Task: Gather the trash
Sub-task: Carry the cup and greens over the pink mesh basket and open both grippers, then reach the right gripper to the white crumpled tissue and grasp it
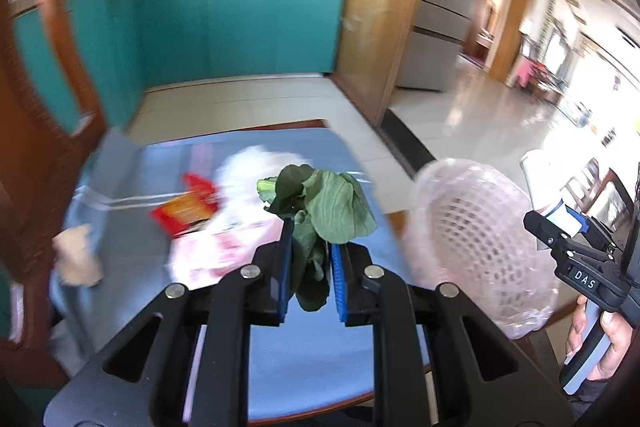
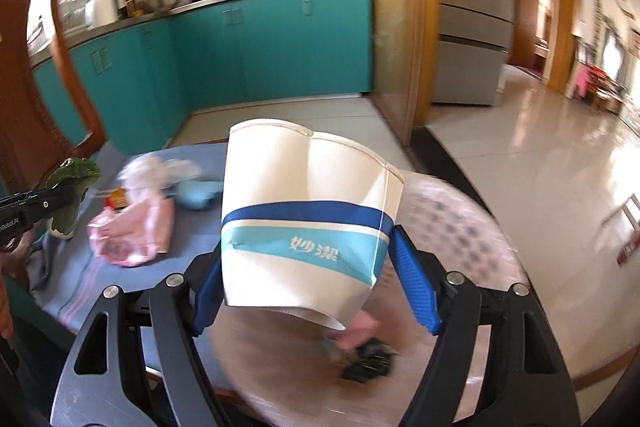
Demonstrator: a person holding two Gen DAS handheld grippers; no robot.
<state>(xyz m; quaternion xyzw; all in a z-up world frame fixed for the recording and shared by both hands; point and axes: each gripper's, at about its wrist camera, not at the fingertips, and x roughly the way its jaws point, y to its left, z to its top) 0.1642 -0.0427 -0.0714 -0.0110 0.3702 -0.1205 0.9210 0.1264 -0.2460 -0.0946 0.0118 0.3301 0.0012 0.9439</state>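
My left gripper (image 1: 310, 251) is shut on a wilted green vegetable leaf (image 1: 324, 207), held above the blue table. The leaf also shows in the right wrist view (image 2: 70, 183), far left. My right gripper (image 2: 308, 247) is shut on a squashed white paper cup with blue bands (image 2: 308, 219), held over a pink mesh bin lined with a clear bag (image 2: 460, 239). Some scraps lie in the bin's bottom (image 2: 366, 359). The bin also shows in the left wrist view (image 1: 476, 239), right of the leaf. On the table lie a red packet (image 1: 186, 207), white tissue (image 1: 248, 167) and a pink wrapper (image 2: 132, 227).
The table has a blue cloth (image 1: 312, 359). A brown wooden chair back (image 1: 44, 67) stands at the left. A crumpled beige paper (image 1: 76, 259) lies at the table's left edge. Teal kitchen cabinets (image 2: 272, 39) are behind. A tiled floor (image 2: 532, 187) opens to the right.
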